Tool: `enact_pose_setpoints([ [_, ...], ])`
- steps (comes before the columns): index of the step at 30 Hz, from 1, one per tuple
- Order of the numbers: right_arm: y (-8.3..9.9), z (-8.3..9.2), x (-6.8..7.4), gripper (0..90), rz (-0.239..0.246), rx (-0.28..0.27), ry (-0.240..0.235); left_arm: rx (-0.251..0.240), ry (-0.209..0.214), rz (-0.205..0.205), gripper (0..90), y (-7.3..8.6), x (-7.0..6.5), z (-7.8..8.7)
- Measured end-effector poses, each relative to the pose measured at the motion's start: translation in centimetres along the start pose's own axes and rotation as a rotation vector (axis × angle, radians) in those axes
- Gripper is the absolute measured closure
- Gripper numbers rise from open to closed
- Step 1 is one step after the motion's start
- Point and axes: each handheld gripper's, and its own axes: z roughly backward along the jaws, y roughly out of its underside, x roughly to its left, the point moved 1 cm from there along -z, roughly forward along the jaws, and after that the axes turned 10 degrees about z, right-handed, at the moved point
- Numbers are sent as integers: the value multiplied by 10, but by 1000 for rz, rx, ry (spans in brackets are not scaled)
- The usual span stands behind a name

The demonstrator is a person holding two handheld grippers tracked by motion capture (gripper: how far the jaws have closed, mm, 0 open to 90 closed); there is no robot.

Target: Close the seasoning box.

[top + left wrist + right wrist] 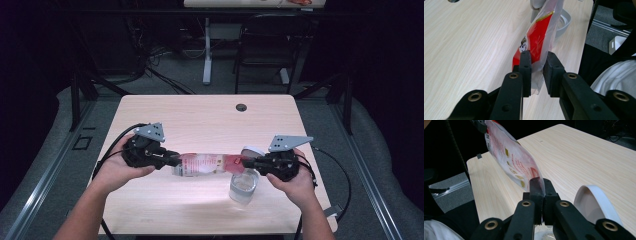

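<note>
A clear plastic snack bag (205,163) with red print hangs stretched lengthwise just above the wooden table (200,115). My left gripper (176,161) is shut on its left end; in the left gripper view the bag (537,37) runs away from between the black jaws of the left gripper (537,58). My right gripper (246,162) is shut on the other end. In the right gripper view its jaws stand close together, the right gripper (540,183) pinching the bag's (511,157) edge.
A clear cup (243,185) stands on the table right under the right gripper. A white round lid (253,150) sits just behind it, lid (596,202) close to the jaws. A cable hole (241,107) is at the table's far edge. A chair (270,40) stands beyond.
</note>
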Motion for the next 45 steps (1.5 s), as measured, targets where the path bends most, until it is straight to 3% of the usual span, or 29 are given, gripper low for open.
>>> enact_pose_setpoints([
  [21, 2, 7, 0, 895, -19, 33, -4, 13, 1, -23, 780, -14, -6, 2],
  [31, 7, 10, 3, 895, -52, 18, -1, 15, -2, -40, 780, -20, -11, 5],
  [45, 12, 14, 4, 896, -52, 23, 9, 19, -15, -66, 781, -34, -18, 7],
])
